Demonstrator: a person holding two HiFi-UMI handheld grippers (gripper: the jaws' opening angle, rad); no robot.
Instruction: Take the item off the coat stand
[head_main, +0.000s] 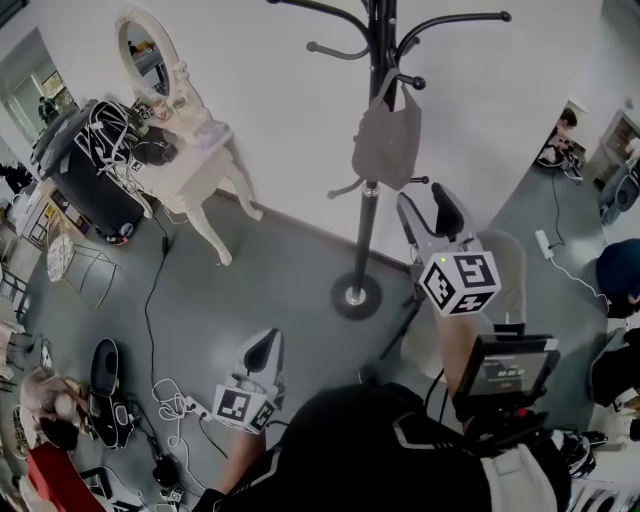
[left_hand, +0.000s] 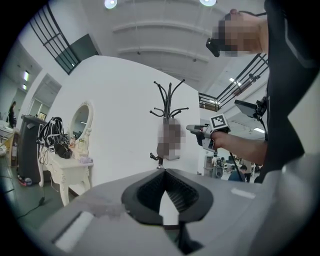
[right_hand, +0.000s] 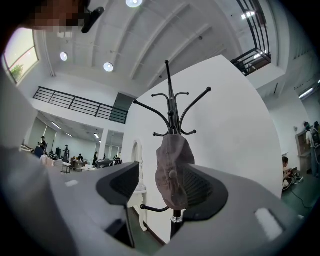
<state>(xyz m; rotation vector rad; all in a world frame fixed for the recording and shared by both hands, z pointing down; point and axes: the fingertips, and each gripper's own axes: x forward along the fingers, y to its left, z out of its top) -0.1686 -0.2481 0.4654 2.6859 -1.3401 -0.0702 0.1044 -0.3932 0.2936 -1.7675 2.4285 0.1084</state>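
A black coat stand (head_main: 372, 150) rises from a round base (head_main: 355, 295) in front of a white wall. A grey cap (head_main: 388, 140) hangs from one of its hooks. My right gripper (head_main: 428, 212) is held just below and to the right of the cap, open, with nothing between its pads. In the right gripper view the cap (right_hand: 172, 170) shows between the spread jaws of the right gripper (right_hand: 165, 176) but farther off, not touched. My left gripper (head_main: 262, 352) hangs low and left of the stand, its jaws together in the left gripper view (left_hand: 166, 172), empty.
A white dressing table (head_main: 195, 165) with an oval mirror stands at the left of the stand. Beside it is a black bin (head_main: 90, 180) draped with cables. Cords (head_main: 155, 300) and gear lie on the grey floor at left. A person (head_main: 560, 135) sits far right.
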